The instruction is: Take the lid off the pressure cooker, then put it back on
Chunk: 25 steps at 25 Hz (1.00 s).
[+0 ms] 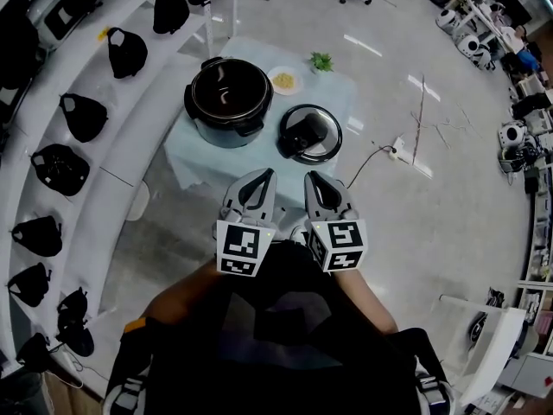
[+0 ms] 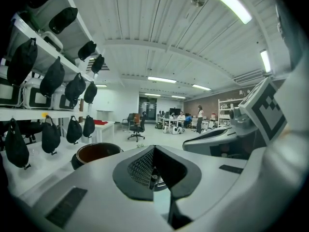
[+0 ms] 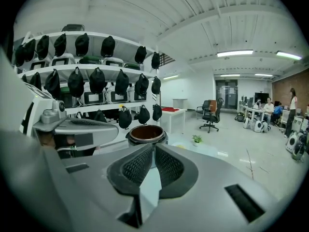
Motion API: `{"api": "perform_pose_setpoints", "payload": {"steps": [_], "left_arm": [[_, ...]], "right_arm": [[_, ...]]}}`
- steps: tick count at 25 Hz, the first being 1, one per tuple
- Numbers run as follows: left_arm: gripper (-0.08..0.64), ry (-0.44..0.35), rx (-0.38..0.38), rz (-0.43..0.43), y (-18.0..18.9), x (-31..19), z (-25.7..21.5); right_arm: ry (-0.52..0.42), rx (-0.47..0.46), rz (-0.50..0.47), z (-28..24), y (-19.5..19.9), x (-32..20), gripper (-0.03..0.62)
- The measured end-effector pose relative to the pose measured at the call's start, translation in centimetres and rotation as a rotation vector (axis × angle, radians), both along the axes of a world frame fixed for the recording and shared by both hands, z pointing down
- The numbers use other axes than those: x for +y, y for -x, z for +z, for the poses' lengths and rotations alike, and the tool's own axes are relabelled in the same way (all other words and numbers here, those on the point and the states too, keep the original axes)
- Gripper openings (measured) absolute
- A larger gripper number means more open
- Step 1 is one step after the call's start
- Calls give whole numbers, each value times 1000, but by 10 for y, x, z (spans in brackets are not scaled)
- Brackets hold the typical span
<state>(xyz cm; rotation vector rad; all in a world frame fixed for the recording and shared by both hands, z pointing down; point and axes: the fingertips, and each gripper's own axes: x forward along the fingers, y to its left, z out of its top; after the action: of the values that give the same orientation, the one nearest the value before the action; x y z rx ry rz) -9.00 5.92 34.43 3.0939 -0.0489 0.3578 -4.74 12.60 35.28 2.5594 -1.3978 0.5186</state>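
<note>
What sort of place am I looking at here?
Likely a lab or workshop, not a kitchen: white shelves hung with black bags, office chairs and desks, a pressure cooker on a small table.

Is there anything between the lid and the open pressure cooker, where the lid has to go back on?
Nothing visible stands in the way. The lid lies on the table just to the right of the pressure cooker, whose mouth is open. The small plate and the little plant stand farther back, off that path.

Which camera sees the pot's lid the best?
The head view: the whole lid lies beside the open pressure cooker. The left gripper view shows perhaps a sliver past its jaws; the right gripper view shows none.
</note>
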Motion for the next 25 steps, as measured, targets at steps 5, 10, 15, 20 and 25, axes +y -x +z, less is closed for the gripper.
{"api": "perform_pose_setpoints", "payload": {"steps": [5,10,15,20,25], "left_arm": [[6,-5,-13,-8,-11,11,3],[6,-7,-33,-12,-20,21,7],[6,-11,-46,-22,-25,25,10],[6,-17,-56,-30,-27,28,12],[6,-20,-63,-35,-28,29,12]], "right_arm": [[-1,-7,-15,6,-9,10,35],[-5,-25,-21,7,-17,18,35],[-11,-42,-30,11,-24,19,35],[-14,-53,-39,15,-27,21,35],[-18,-60,-48,16,-27,19,35]]}}
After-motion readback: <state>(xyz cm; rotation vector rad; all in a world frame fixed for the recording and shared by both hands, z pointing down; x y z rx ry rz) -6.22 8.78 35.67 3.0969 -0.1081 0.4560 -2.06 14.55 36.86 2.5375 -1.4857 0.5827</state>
